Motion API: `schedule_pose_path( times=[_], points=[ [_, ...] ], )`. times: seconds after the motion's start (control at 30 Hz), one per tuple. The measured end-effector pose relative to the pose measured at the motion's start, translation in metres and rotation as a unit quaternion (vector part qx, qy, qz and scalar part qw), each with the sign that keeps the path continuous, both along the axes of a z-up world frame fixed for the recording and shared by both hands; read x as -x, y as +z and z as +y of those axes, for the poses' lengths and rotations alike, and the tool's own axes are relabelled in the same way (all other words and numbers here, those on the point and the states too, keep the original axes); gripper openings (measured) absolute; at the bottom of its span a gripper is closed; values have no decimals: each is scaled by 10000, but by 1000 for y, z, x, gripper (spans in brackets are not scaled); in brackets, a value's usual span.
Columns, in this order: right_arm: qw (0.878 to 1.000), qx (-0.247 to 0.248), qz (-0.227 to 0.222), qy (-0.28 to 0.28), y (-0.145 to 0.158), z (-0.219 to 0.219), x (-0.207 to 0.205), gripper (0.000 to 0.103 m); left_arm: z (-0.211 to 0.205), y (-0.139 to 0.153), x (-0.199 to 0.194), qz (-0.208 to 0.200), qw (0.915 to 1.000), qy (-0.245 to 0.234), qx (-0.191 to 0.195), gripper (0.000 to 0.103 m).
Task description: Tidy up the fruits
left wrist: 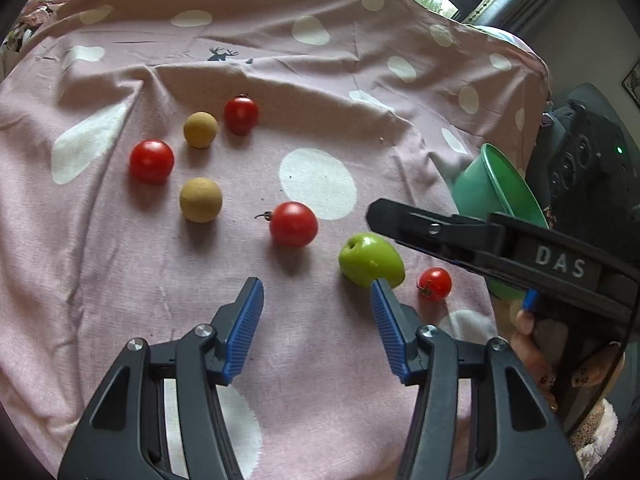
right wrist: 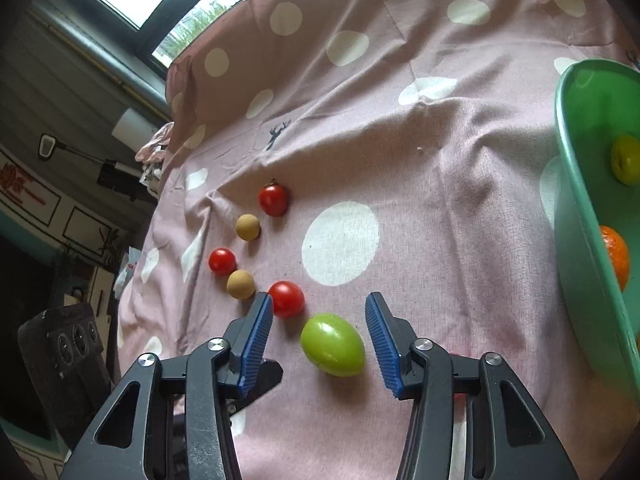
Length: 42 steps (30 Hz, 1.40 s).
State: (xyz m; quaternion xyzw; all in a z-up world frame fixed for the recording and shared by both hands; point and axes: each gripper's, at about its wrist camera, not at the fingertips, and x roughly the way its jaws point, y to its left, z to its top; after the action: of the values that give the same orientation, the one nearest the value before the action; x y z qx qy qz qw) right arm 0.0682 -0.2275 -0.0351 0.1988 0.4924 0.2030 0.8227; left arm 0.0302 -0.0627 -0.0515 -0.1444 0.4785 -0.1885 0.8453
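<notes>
Cloth: pink sheet with white dots (left wrist: pixel 120 260) covers the whole work surface in both views.
Left gripper: left gripper (left wrist: pixel 316 312), low centre of the left wrist frame, jaws spread wide and holding nothing, above bare cloth.
Right gripper: right gripper (right wrist: pixel 320 332), low centre of the right wrist frame, jaws released and wide; the green fruit (right wrist: pixel 333 345) lies between the blue pads, touching neither.
Green fruit: on the cloth, just right of centre in the left wrist frame (left wrist: pixel 370 260), under the dark finger of the right gripper.
Nearest tomato: red tomato (right wrist: pixel 285 298) just beside the green fruit, upper left of it, by the right gripper's left pad.
Other fruit: two tan balls and two more red tomatoes grouped left of centre; one small tomato (left wrist: pixel 435 283) right of the green fruit.
Bowl: green bowl (right wrist: pixel 580 240) at the right edge, holding an orange (right wrist: pixel 616 256) and a yellow-green fruit (right wrist: pixel 626 160).
</notes>
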Motion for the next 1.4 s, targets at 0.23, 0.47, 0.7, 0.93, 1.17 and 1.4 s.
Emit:
schedule_pose_path(
  times=[0.23,0.47,0.7,0.93,1.17,1.4],
  points=[
    [9996,153,199,121,-16,5,-11,30,-18,-5,-5,7,9995,-223,221,46],
    [9993,111,280,235,-14,5,-1,31,-25,-10,-6,128,9985,-372,370,44],
    [9986,169,402,304,-17,8,7,32,-30,-9,-4,30,9986,-449,267,42],
    [9982,18,488,341,-19,7,11,36,-31,-3,2,-117,9986,-473,182,37],
    [9992,29,300,261,-7,7,21,36,-32,11,11,-319,9976,-569,237,29],
    [9994,40,259,237,-2,4,24,37,-35,10,11,-271,9975,-598,244,29]
  ],
)
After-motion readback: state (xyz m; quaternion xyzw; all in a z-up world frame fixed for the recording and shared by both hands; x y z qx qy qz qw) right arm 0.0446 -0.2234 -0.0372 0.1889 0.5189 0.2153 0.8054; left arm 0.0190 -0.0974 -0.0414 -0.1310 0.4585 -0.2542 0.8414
